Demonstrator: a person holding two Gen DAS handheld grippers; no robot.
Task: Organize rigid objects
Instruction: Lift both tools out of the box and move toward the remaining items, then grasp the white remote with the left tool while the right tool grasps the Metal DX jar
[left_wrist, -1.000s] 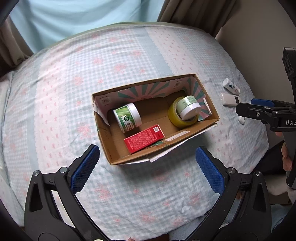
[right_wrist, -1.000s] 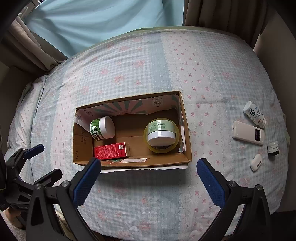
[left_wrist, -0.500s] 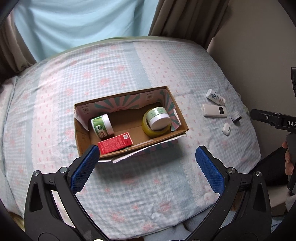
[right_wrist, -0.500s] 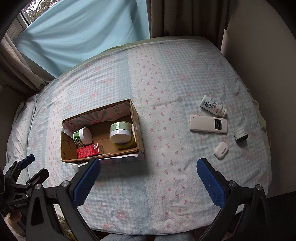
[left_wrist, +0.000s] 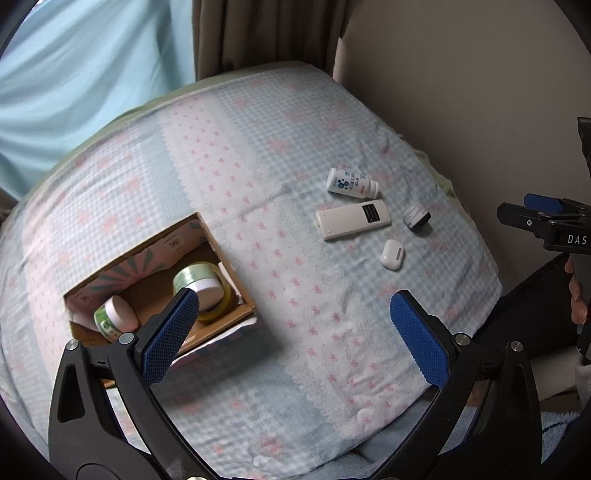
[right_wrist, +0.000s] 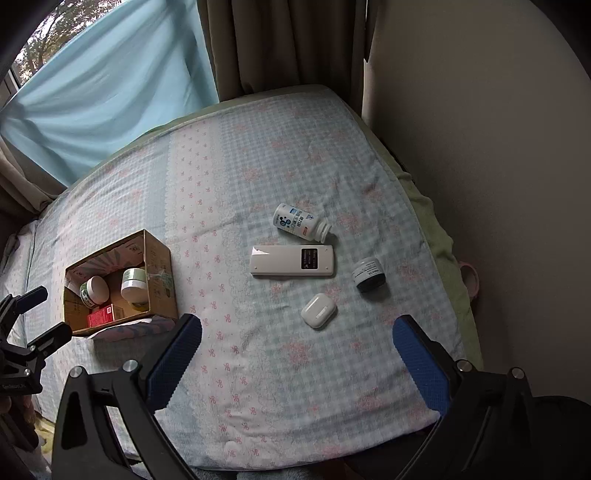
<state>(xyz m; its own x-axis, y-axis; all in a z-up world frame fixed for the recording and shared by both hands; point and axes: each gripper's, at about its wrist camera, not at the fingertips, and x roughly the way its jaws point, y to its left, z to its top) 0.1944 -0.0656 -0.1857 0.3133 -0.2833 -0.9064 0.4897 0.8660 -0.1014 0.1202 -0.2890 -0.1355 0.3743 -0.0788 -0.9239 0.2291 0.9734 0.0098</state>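
Both claws empty, jaws spread wide, held above the bed with the pale blue-and-pink checked cover (right_wrist: 229, 206). Open brown cardboard box (right_wrist: 159, 266) already holds two green-labelled white jars, a red carton and what looks like a yellowish tape roll, though that part is small in the right wrist view. Four items lie loose, well apart from the box: white plastic bottle on its side (right_wrist: 301, 222), flat white remote control (right_wrist: 291, 261), small dark jar with white label (right_wrist: 368, 275), white earbud case (right_wrist: 318, 310). Step in hand, as judged: between placements, choosing the next pick. Right claw (right_wrist: 297, 360) sits nearest the earbud case; next move calls for lowering over it and closing across its narrow sides. Left claw (left_wrist: 295, 336) hovers between box and loose group.
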